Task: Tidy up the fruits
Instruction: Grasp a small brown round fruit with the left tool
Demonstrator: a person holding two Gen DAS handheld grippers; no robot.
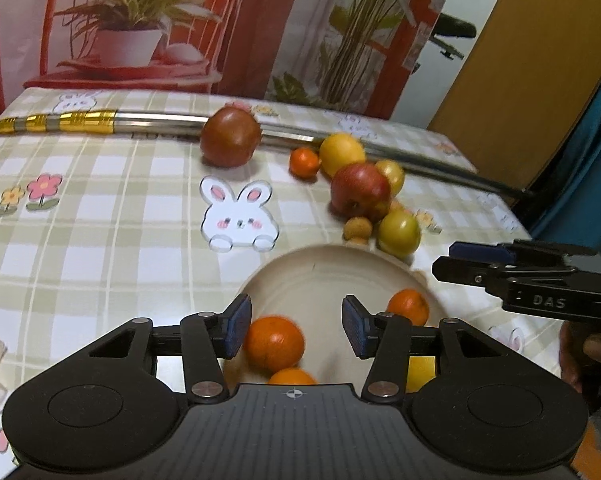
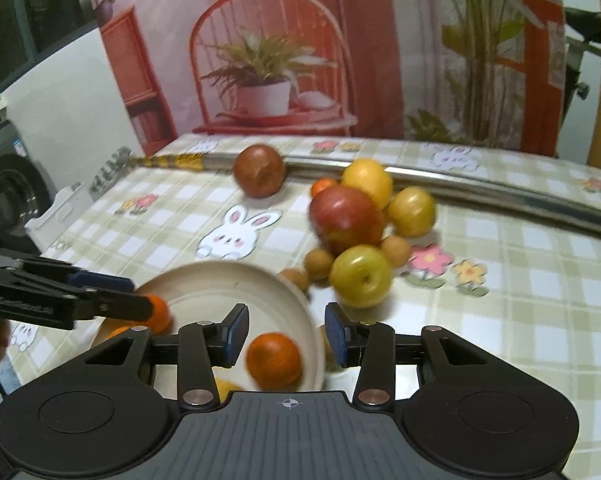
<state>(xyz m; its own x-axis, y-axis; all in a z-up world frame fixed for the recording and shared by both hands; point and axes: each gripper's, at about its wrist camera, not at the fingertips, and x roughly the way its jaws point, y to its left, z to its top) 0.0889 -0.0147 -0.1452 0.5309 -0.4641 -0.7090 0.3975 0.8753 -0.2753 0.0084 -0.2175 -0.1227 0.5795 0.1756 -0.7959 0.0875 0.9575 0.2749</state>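
Left wrist view: the left claw (image 1: pixel 296 326) hangs over a round cream plate (image 1: pixel 320 272) on a worktop dressed in a checked green-and-white cloth with rabbit and flower prints (image 1: pixel 100 208), its blue-padded jaws parted and gripping nothing, a small orange tangerine (image 1: pixel 274 344) lying loose on the plate between them. Two more oranges sit on the plate, one at the far right rim (image 1: pixel 408 306). The right claw (image 2: pixel 286 330), seen from its own camera, also stands partly open and empty above the plate's right edge, another orange (image 2: pixel 274 360) resting below its jaws. Beyond the plate, a pile of loose fruit waits on the cloth: a red apple (image 1: pixel 360 191), yellow-green plums, small brown longans and a dark red-brown tomato-like fruit (image 1: pixel 230 136) beside a long silver metal rod with gold bands (image 1: pixel 160 120).
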